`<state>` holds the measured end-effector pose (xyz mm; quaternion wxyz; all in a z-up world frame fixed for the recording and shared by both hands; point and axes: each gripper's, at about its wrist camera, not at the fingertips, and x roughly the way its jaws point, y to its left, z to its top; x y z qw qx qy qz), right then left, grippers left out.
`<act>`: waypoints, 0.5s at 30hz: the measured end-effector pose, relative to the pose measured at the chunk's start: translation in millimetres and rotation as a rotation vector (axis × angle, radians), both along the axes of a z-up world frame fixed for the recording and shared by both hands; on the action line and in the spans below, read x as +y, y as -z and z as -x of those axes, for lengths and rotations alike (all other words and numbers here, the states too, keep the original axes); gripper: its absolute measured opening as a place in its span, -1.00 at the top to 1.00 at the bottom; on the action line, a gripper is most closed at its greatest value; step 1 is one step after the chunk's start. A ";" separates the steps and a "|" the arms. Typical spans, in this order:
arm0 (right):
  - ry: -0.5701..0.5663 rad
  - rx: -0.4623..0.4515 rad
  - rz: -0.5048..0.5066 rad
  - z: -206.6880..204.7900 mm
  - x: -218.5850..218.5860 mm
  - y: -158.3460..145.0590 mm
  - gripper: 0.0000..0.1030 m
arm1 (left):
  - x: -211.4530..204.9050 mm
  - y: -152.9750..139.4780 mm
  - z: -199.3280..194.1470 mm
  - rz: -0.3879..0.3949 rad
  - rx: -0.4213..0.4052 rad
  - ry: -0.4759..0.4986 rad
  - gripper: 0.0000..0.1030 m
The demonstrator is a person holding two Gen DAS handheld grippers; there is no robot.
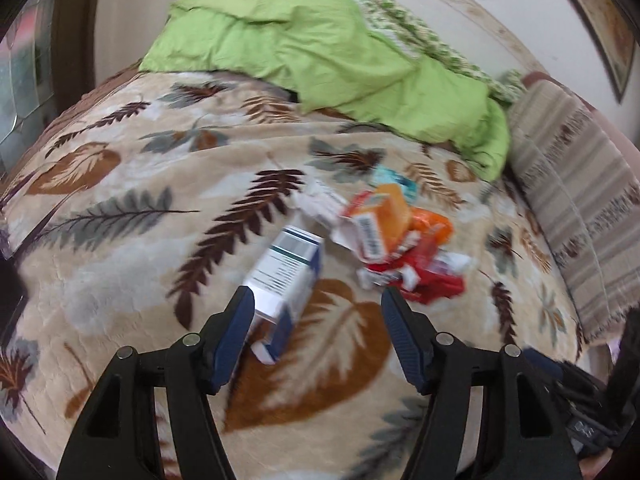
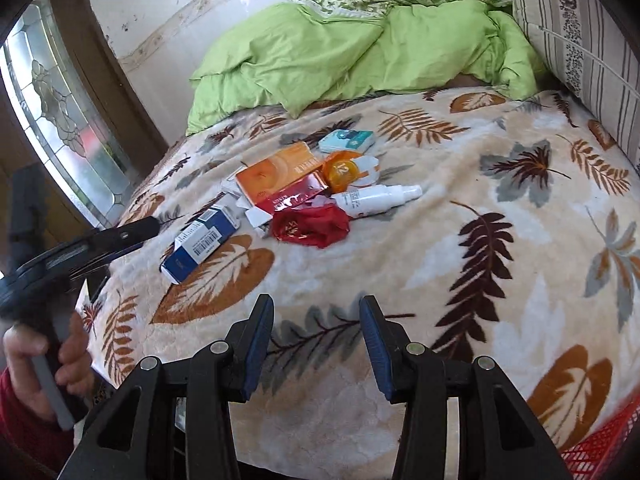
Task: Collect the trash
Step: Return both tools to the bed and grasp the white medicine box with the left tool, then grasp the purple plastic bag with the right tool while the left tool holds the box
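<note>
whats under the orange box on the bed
The orange box lies partly on a red carton and torn white paper. Whatever lies under its middle is hidden.

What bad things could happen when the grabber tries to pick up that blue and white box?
The left gripper is open, but the blue and white box lies against its left finger, not centred, so closing might nudge it away instead of gripping. The leaf-print blanket looks soft, so the box could sink or slide. The red wrapper and torn papers lie close by and might get dragged along.
</note>
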<state>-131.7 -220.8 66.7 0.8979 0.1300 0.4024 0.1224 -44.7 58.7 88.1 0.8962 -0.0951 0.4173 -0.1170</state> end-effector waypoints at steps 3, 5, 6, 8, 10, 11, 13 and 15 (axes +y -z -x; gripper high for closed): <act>0.013 0.028 -0.013 -3.9 -2.6 4.7 0.08 | 6.1 12.4 -29.4 -0.017 0.030 -0.009 -0.36; 0.020 0.034 -0.035 -3.7 -7.9 6.1 0.08 | 4.5 23.0 -49.2 -0.018 0.063 0.009 -0.36; 0.026 0.034 -0.035 -3.3 -8.9 5.9 0.08 | 0.5 31.0 -59.0 -0.012 0.099 0.038 -0.36; 0.037 0.031 -0.030 -1.9 -11.3 5.3 0.08 | -8.2 43.3 -68.5 -0.013 0.137 0.090 -0.36; 0.039 0.026 -0.025 -0.6 -11.9 3.8 0.08 | -17.3 55.4 -71.8 -0.074 0.154 0.097 -0.36; 0.043 0.022 -0.023 0.3 -13.1 3.3 0.08 | -20.5 58.3 -70.9 -0.093 0.147 0.094 -0.25; 0.042 0.024 -0.030 0.8 -15.5 2.9 0.08 | -25.9 62.9 -68.1 -0.101 0.140 0.095 0.28; 0.045 0.029 -0.034 0.5 -15.7 3.9 0.08 | -28.3 64.9 -63.9 -0.095 0.131 0.083 0.39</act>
